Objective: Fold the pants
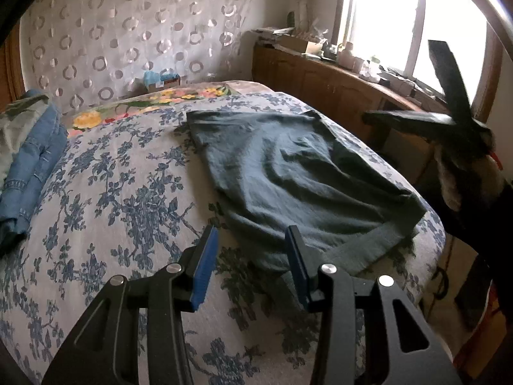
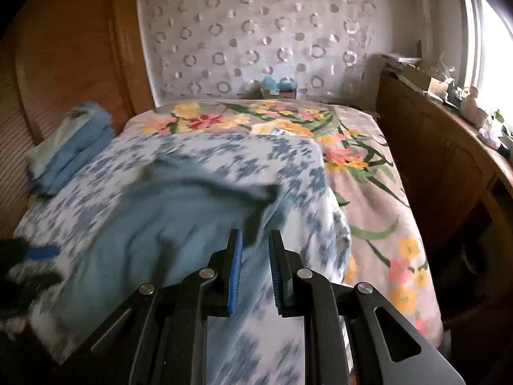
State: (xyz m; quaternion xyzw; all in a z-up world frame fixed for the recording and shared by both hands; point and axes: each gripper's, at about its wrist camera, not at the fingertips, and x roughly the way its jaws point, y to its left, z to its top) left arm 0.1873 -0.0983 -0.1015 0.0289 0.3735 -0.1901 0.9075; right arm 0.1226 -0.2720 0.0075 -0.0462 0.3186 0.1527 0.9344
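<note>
The left gripper [image 1: 251, 256] is hovering low over the bed [image 1: 128, 192] with its jaws standing moderately apart and nothing between them. Just ahead of its fingertips, and reaching a little to their right, the dark green pants [image 1: 295, 173] are lying folded into a flat block on the blue-flowered bedspread, the waistband end nearest the gripper. Well off to the gripper's left, a pile of blue and pale clothes [image 1: 29, 154] is sitting at the bed's edge. To its far right, the right gripper [image 1: 449, 118] is showing as a dark blurred shape above the side of the bed, in front of a wooden cabinet [image 1: 320, 80] under the window [image 1: 400, 16].

In the right wrist view, the right gripper [image 2: 255, 253] is standing with its jaws narrowly apart and holding nothing; the pads are clear of the cloth. The pants [image 2: 154, 218] are lying ahead and to its left, blurred, with one corner lifted slightly near the left fingertip. Beyond them the clothes pile [image 2: 70, 147] is resting against a wooden headboard [image 2: 64, 48], far to the gripper's left.
</note>
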